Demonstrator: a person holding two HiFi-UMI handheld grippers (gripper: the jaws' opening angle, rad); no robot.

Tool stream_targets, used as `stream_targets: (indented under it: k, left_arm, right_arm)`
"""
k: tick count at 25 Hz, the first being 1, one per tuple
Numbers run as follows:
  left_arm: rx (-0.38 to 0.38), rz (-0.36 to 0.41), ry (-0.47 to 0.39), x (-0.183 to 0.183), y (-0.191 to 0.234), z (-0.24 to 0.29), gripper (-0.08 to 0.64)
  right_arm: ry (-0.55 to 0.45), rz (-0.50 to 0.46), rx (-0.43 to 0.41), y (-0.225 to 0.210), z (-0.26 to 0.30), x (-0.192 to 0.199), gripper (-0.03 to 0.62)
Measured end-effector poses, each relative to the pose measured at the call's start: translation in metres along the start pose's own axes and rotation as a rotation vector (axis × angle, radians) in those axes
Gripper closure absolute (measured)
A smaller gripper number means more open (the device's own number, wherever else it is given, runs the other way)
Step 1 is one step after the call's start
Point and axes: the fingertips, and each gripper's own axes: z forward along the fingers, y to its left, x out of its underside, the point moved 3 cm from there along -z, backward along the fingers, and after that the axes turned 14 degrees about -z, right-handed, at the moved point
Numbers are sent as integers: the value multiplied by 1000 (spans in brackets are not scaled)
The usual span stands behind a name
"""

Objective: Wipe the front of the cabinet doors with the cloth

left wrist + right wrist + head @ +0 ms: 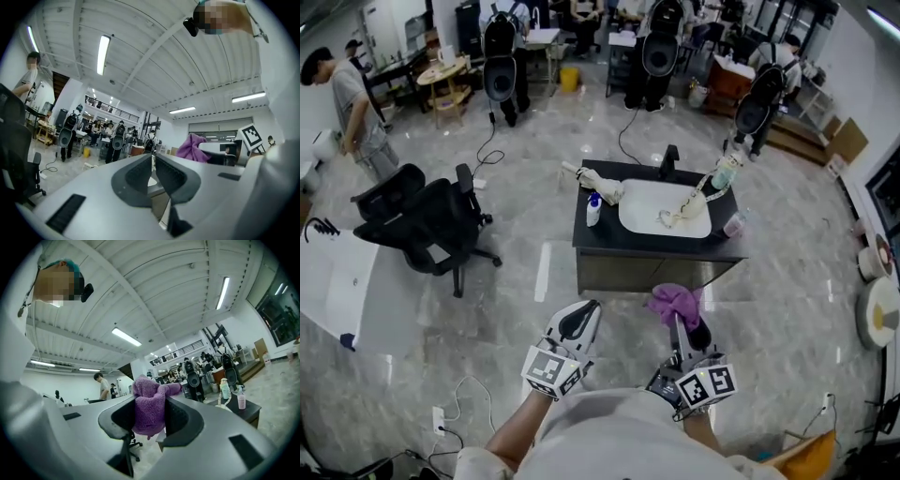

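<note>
The right gripper (682, 326) is squeezed tight on a purple cloth (674, 302). In the right gripper view the cloth (149, 409) fills the gap between the two jaws and puffs out over the top. The left gripper (579, 319) has its jaws pressed almost together, with nothing in them (only a thin crack shows in the left gripper view). Both grippers are held in front of the cabinet doors (645, 274), and I cannot tell if the cloth touches them. On the black table (602, 238) over the doors sits a white sink (649, 217). A small white bottle (593, 209) stands near the left edge. A pink cup (734, 225) stands by the front right corner.
</note>
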Motion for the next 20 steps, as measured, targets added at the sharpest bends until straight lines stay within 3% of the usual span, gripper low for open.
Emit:
stream_targets:
  k: [5, 11, 15, 20]
  left_arm:
    - [-79, -75, -35, 22, -48, 15, 531]
    - [-44, -53, -48, 48, -130, 50, 531]
    - [-62, -90, -33, 70, -164, 52, 531]
    - [-88, -82, -20, 105, -210, 67, 531]
  right_arm:
    - [-3, -91, -50, -32, -40, -11, 440]
    - [30, -130, -50, -108, -106, -16, 439]
    - [17, -138, -76, -133, -139, -11, 440]
    - [7, -162, -100, -176, -170, -10, 440]
